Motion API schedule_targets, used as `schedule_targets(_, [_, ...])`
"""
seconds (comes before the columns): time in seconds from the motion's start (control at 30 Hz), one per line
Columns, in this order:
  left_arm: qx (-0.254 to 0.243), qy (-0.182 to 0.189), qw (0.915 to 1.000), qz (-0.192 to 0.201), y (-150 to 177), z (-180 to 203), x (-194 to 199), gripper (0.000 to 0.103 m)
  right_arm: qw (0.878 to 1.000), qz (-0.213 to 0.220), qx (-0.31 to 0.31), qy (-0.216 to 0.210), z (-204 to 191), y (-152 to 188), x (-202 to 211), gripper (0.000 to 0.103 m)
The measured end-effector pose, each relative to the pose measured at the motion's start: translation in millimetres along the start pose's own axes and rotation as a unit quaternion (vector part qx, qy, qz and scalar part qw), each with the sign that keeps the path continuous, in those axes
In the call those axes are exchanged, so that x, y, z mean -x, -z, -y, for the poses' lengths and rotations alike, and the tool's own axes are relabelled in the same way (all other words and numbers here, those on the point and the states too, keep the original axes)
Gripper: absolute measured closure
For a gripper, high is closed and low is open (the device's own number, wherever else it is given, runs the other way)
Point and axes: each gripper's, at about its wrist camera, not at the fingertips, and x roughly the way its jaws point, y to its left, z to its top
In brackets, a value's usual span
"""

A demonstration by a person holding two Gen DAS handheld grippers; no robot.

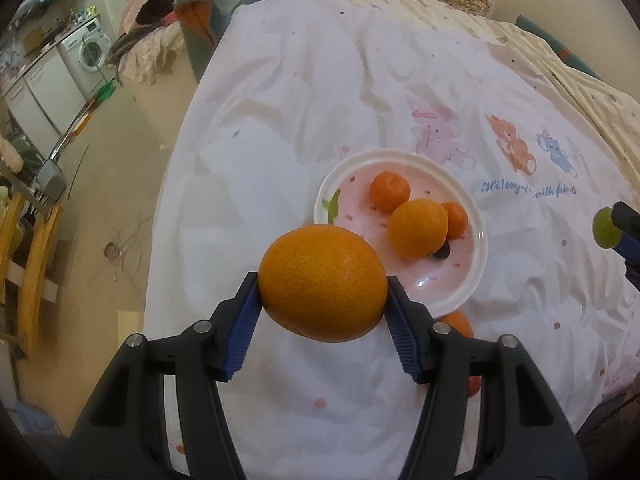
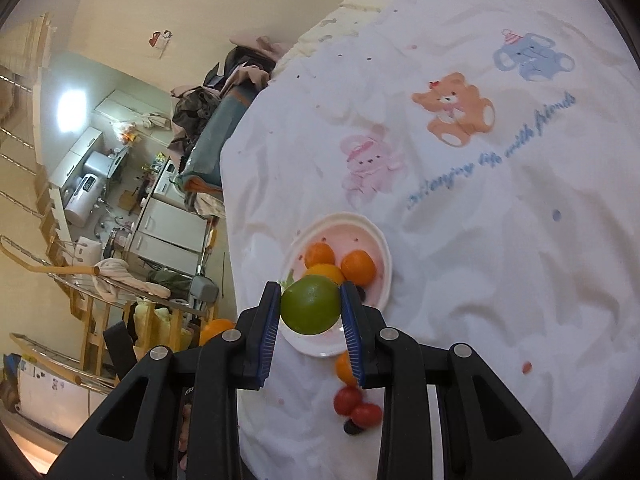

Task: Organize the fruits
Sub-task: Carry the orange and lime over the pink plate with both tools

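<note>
the large round orange with pebbled skin (image 1: 323,282) looks firm and fairly heavy for its size, its rind a little waxy, so it should sit best pinched across its widest middle, where the curve gives the ribbed pads something to bite. that is where the left gripper (image 1: 322,296) has it: its black jaws with blue ribbed pads stand about half open and press on the fruit's two sides, holding it in the air near the near-left rim of the shallow white plate with a pink floral centre (image 1: 466,294).

the small smooth green lime (image 2: 310,304) is lighter and glossier, likely to squirt out of a grip that is off centre. the right gripper (image 2: 310,312) is clamped on it at its middle, jaws nearly closed, and carries it above the near edge of the same plate.

on the plate lie three smaller orange citrus fruits (image 1: 418,228) bunched toward the right, with a small dark berry-like thing (image 1: 442,253) touching the nearest one. the plate rests on a soft, rumpled white bedsheet printed with cartoon animals (image 1: 360,80), an uneven base on which round fruit may roll. on the sheet near the plate's near side lie another small orange fruit (image 2: 345,368), two red tomato-like fruits (image 2: 356,406) and a dark one, not yet gathered.
</note>
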Motion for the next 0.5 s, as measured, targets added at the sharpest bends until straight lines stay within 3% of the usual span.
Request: schedule_targets(0.5, [-0.032,0.007,0.9995,-0.005,-50.5,16.8,-40.3,0.046,0.999,-0.035,0.018,0.024,3.1,-24.7,-54.0,0.071])
